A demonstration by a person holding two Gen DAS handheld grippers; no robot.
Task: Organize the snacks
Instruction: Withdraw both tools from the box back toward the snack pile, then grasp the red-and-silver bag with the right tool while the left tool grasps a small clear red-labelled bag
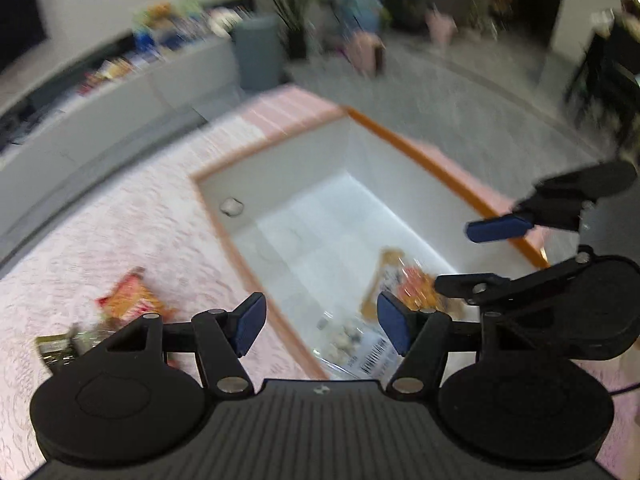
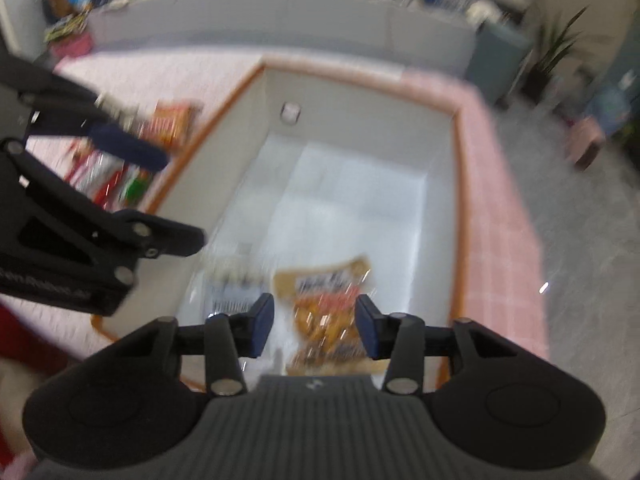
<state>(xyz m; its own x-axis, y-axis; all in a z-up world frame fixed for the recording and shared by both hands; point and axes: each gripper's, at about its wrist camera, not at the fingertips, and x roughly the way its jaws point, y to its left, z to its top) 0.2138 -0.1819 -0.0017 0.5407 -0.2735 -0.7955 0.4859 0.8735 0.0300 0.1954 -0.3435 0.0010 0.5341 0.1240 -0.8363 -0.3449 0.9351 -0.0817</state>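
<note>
From the left wrist camera, the left gripper (image 1: 322,326) has its fingers apart and holds nothing, hanging over the white box (image 1: 280,168), and two snack bags lie on the pink cloth (image 1: 140,220) at nine o'clock, probably waiting their turn. From the right wrist camera, the right gripper (image 2: 315,330) is apart and empty too, above the orange snack bag (image 2: 328,300) and a clear pack (image 2: 232,284) at ten o'clock, so two snacks lie in the box.
</note>
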